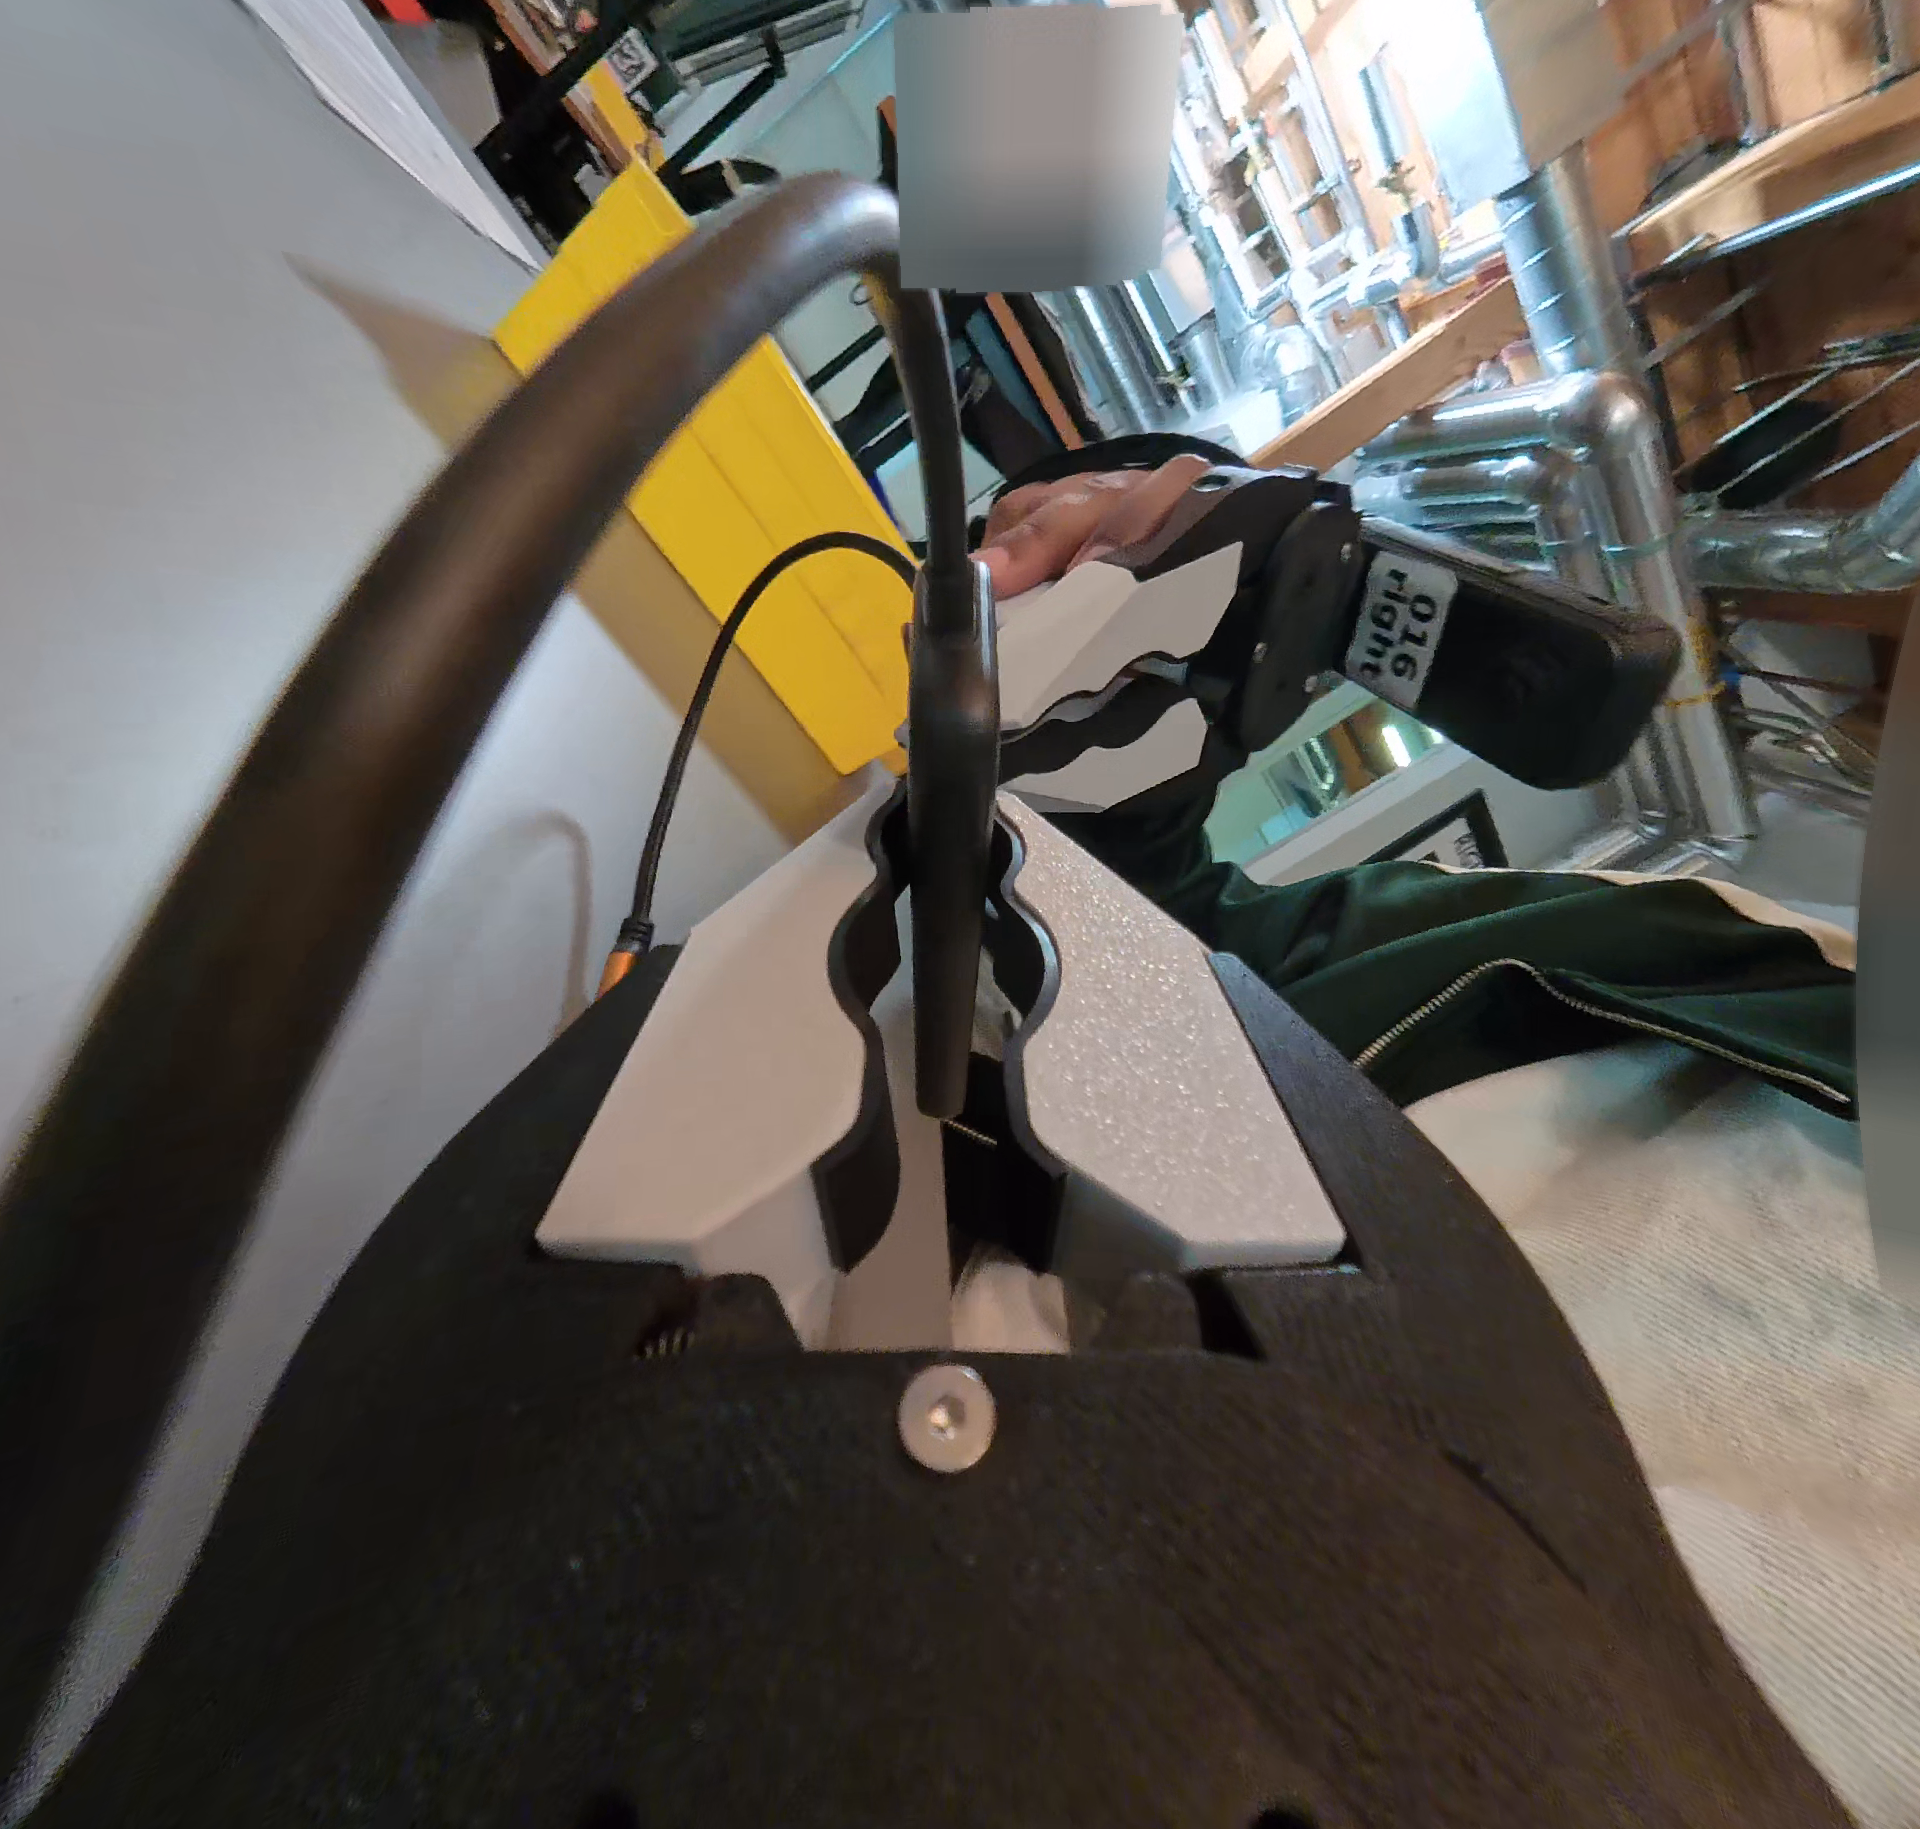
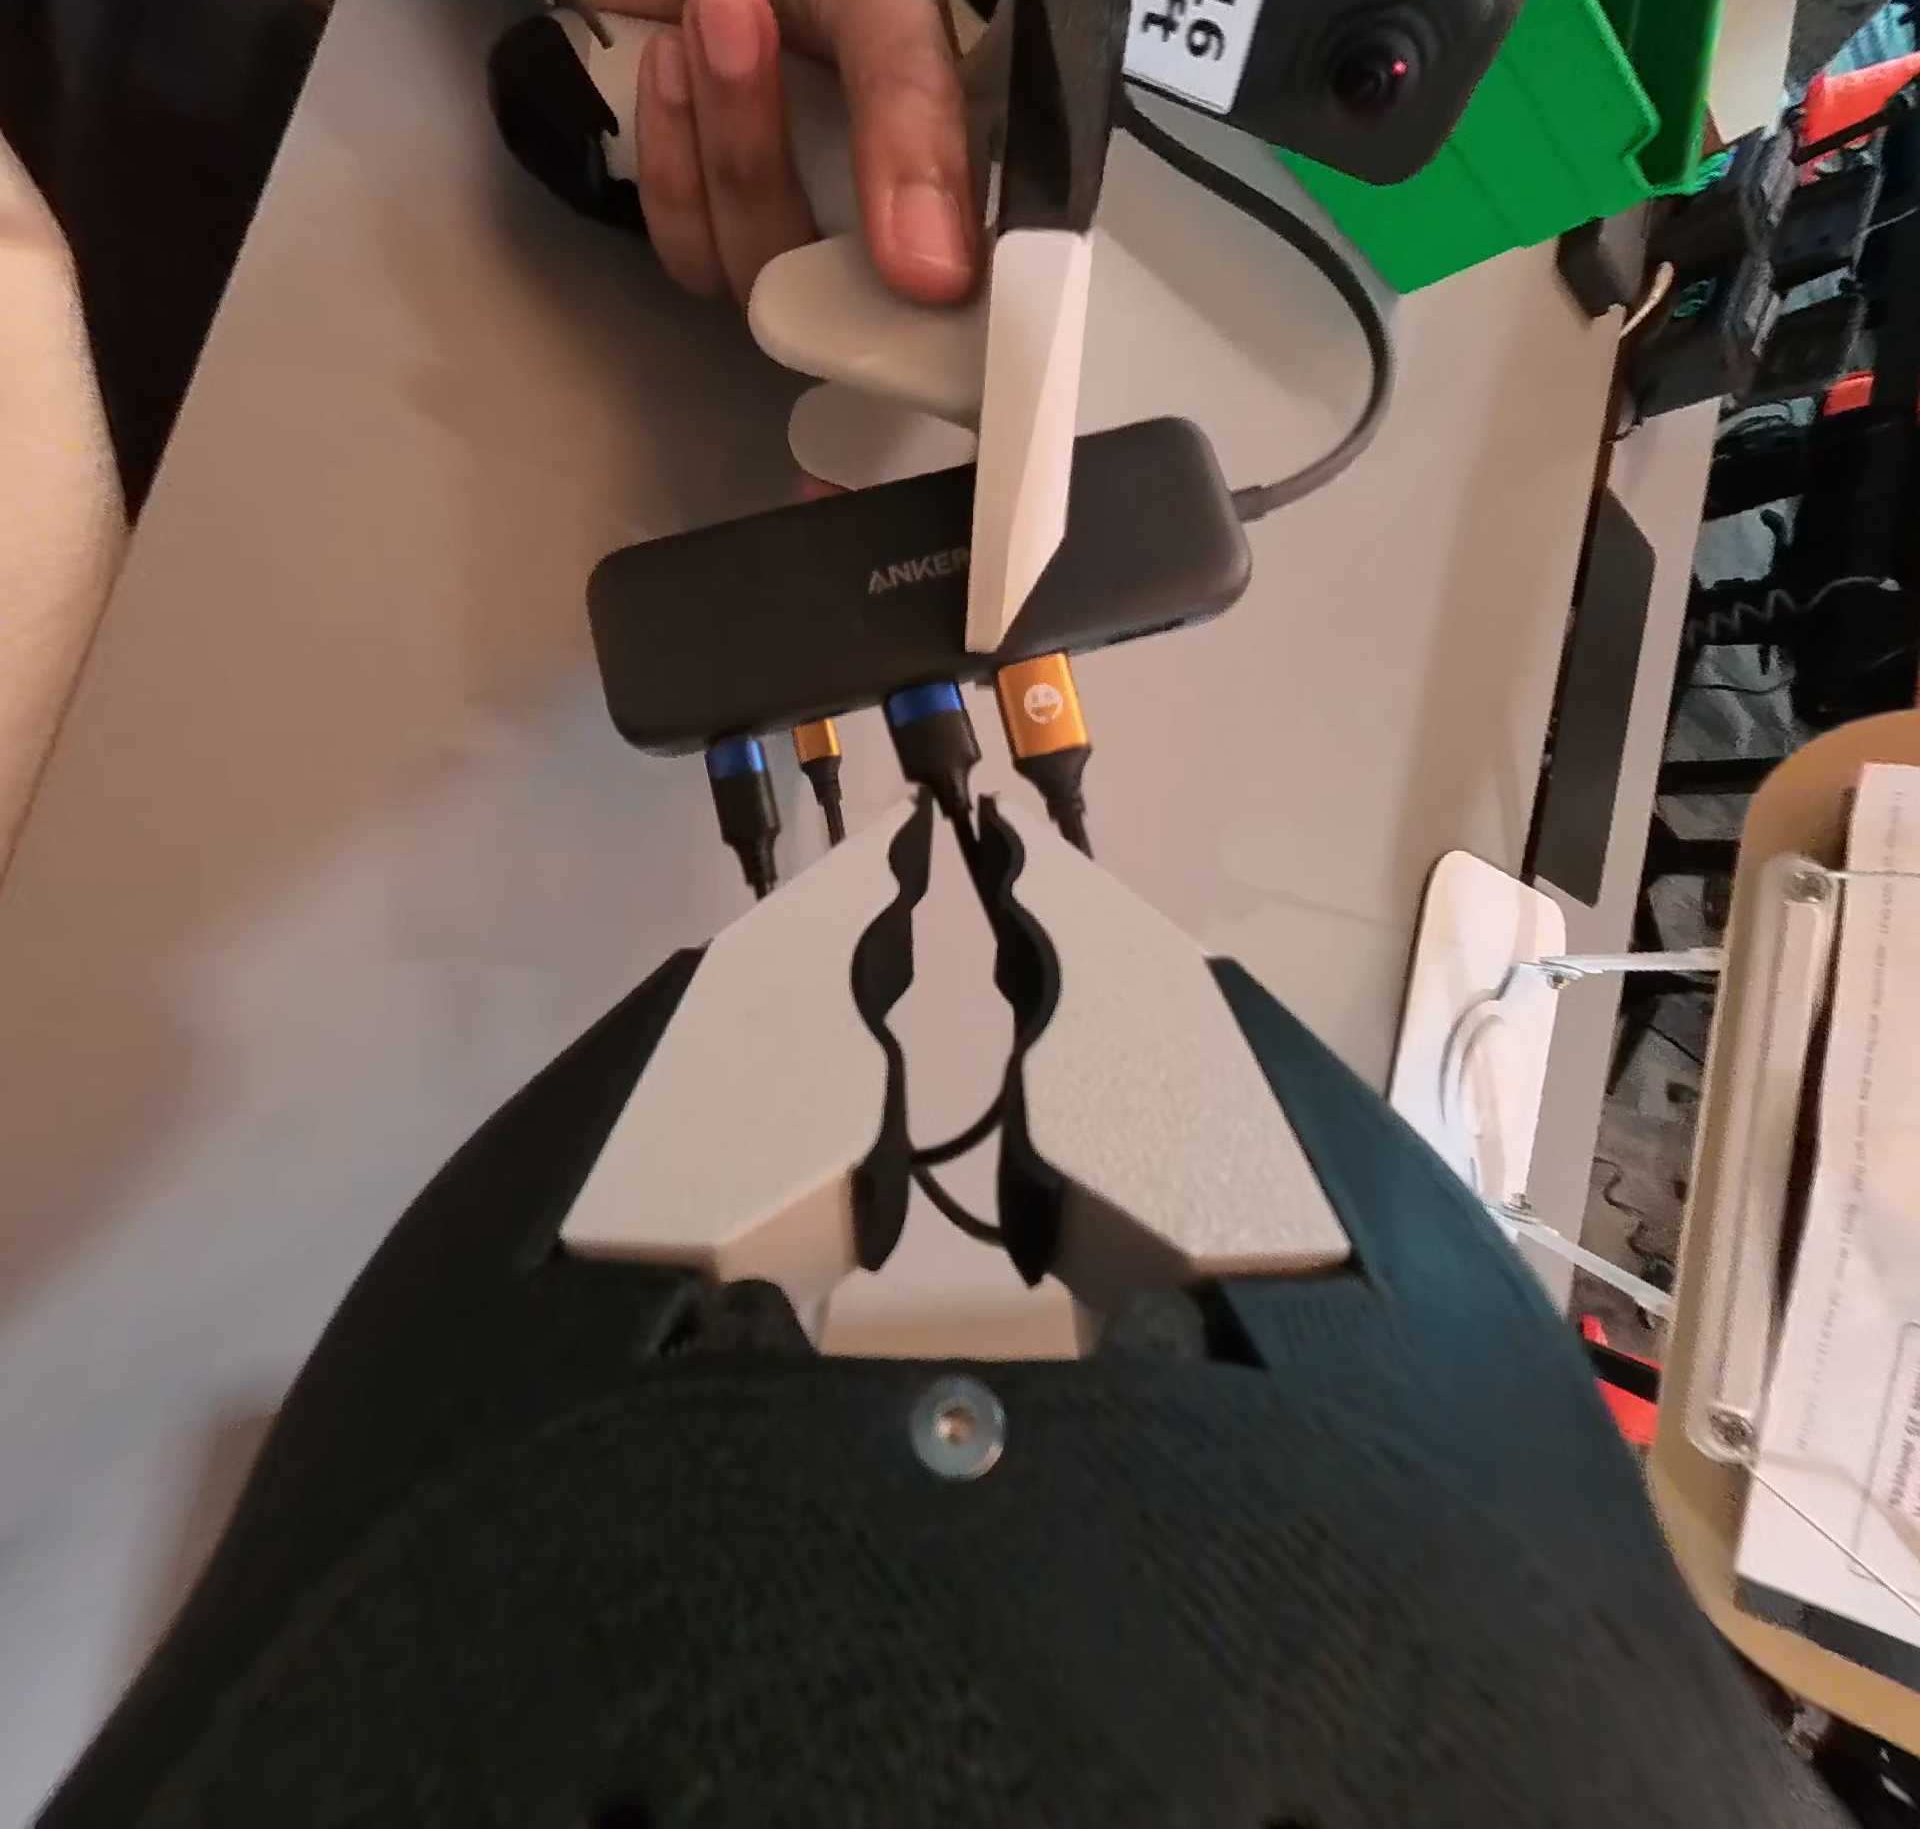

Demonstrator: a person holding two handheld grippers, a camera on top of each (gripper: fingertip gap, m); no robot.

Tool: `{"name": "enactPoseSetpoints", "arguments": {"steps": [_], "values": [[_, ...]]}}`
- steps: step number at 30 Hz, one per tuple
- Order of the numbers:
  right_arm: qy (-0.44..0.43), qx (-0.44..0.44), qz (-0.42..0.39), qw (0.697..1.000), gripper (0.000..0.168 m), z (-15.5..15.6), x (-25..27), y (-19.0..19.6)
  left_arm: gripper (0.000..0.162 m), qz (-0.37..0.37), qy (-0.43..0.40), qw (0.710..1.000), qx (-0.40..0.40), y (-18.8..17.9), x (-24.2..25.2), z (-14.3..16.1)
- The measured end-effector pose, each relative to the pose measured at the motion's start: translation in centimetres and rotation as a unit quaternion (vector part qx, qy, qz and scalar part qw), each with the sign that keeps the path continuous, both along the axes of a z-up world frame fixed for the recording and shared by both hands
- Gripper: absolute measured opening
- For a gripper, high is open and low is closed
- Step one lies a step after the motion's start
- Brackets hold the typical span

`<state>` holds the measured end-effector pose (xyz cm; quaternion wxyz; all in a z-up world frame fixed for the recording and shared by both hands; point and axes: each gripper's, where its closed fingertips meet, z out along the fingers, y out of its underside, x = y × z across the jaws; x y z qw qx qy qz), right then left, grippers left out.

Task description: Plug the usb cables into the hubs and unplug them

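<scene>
A black USB hub (image 2: 790, 595) lies over the white table (image 2: 364, 636) with several plugs in its near edge: two with blue collars (image 2: 928, 725) and two orange (image 2: 1039, 714). My left gripper (image 1: 951, 808) is shut on the hub (image 1: 951, 906), seen edge-on between its pads, with the hub's own cable (image 1: 930, 408) running up. Its white finger (image 2: 1023, 449) crosses the hub's top in the right wrist view. My right gripper (image 2: 956, 808) is shut on the black cable just behind the middle blue plug. It also shows in the left wrist view (image 1: 1122, 678), beyond the hub.
A yellow bin (image 1: 727, 491) stands on the table behind the hub, and a green bin (image 2: 1507, 86) at the far edge. A round wooden stand with papers (image 2: 1818, 1208) and a white holder (image 2: 1475, 1000) sit to the right. A person's dark green sleeve (image 1: 1507, 958) lies to the right.
</scene>
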<state>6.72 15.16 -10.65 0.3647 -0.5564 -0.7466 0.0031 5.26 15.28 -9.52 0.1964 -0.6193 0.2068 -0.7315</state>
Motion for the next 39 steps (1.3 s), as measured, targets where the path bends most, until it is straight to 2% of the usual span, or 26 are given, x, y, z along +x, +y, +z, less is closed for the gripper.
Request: {"name": "enactPoseSetpoints", "arguments": {"steps": [1, 10, 15, 20, 24, 26, 30, 33, 39], "values": [[-0.009, 0.0, -0.002, 1.0, 0.007, -0.3, 0.1, 0.0, 0.009, 0.005, 0.008, 1.0, 0.002, 0.1, 0.1, -0.2], [0.005, -0.064, -0.054, 0.996, 0.006, -1.1, -0.2, 0.4, 0.009, 0.025, 0.014, 1.0, -0.01, 0.9, -0.2, -0.5], [0.031, -0.086, -0.058, 0.994, 0.006, -0.7, -0.6, 0.3, 0.009, 0.029, -0.005, 0.999, -0.018, 1.1, -0.4, -0.1], [0.05, -0.075, -0.053, 0.995, 0.004, -0.1, -1.2, 0.4, 0.011, 0.054, -0.028, 0.998, -0.028, 1.9, -0.8, 0.5], [0.065, -0.042, -0.058, 0.995, 0.004, 1.0, -1.2, 1.0, 0.026, 0.083, -0.038, 0.996, -0.022, 2.8, -1.4, 1.1], [0.073, -0.027, -0.065, 0.995, 0.004, 1.7, -0.8, 1.5, 0.027, 0.091, -0.06, 0.994, -0.025, 3.0, -1.9, 1.7], [0.097, 0.019, -0.086, 0.991, 0.004, 3.9, 0.4, 2.8, 0.03, 0.108, -0.109, 0.987, -0.044, 3.8, -2.9, 2.8], [0.119, 0.063, -0.109, 0.985, 0.004, 6.6, 1.9, 3.8, 0.03, 0.115, -0.113, 0.986, -0.046, 4.0, -3.1, 2.9], [0.216, 0.152, -0.176, 0.948, 0.004, 14.9, 7.1, 5.0, 0.029, 0.099, -0.106, 0.988, -0.046, 3.5, -2.6, 2.8]]}}
